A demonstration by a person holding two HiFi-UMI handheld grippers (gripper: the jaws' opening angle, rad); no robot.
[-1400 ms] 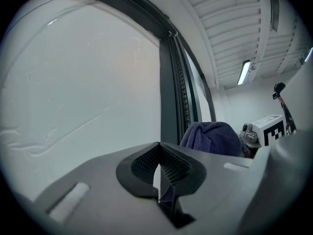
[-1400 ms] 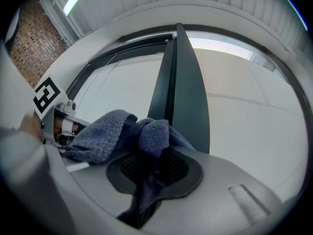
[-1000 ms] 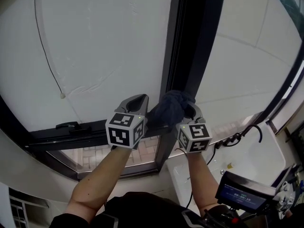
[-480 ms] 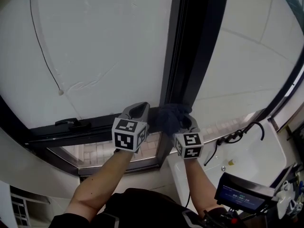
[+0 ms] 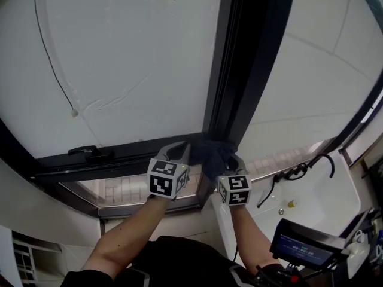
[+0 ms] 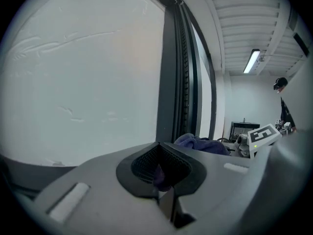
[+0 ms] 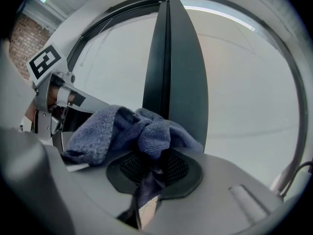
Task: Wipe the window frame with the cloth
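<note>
The window frame's dark upright post (image 5: 251, 52) runs down to a horizontal rail (image 5: 119, 157). A dark blue cloth (image 5: 210, 151) is bunched against the foot of the post, where it meets the rail. My right gripper (image 5: 230, 158) is shut on the cloth (image 7: 122, 129), which spills over its jaws in front of the post (image 7: 168, 72). My left gripper (image 5: 178, 151) sits just left of the cloth, jaws together. A small purple-blue bit of cloth shows between its pads (image 6: 159, 175), and the rest of the cloth (image 6: 200, 143) lies to its right beside the post (image 6: 173, 82).
A thin cord (image 5: 51, 64) hangs across the left pane, and a black handle (image 5: 90, 152) sits on the rail. Brick paving (image 5: 119, 187) shows through the lower pane. At right a white ledge (image 5: 323, 190) carries a black cable (image 5: 299, 172); a screen device (image 5: 305, 247) is below.
Both grippers and the cloth have slid down the post to its foot at the rail. They also show smaller, farther from the head camera.
</note>
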